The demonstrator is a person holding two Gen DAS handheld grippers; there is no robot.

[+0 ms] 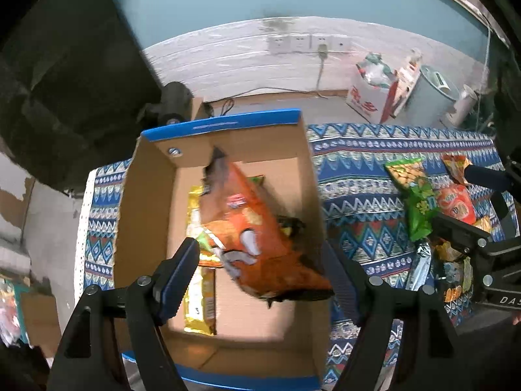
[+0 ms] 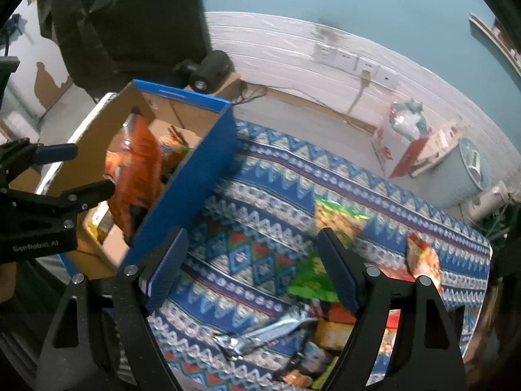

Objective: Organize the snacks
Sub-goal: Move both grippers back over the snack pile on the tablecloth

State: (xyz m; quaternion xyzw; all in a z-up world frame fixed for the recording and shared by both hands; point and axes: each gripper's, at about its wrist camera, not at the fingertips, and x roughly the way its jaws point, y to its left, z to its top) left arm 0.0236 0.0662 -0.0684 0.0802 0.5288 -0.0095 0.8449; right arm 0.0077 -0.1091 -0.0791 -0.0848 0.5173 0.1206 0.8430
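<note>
An open cardboard box with blue outer walls point(image 1: 153, 176) point(image 2: 192, 176) stands on the patterned table. My left gripper point(image 1: 263, 270) is open above it, and an orange chip bag point(image 1: 250, 228) point(image 2: 136, 169) hangs blurred between the spread fingers, over the box. A yellow snack pack point(image 1: 198, 306) lies on the box floor. My right gripper point(image 2: 250, 267) is open and empty over the cloth, right of the box. A green snack bag point(image 2: 312, 277) point(image 1: 416, 202) lies just beyond its right finger. Several more packets point(image 2: 329, 332) are heaped below it.
A blue patterned tablecloth point(image 2: 267, 195) covers the table. An orange packet point(image 2: 423, 257) lies near the right edge. On the floor behind are a white and red carton point(image 1: 371, 97), a grey bin point(image 1: 429, 97) and wall sockets with a cable point(image 1: 322, 49).
</note>
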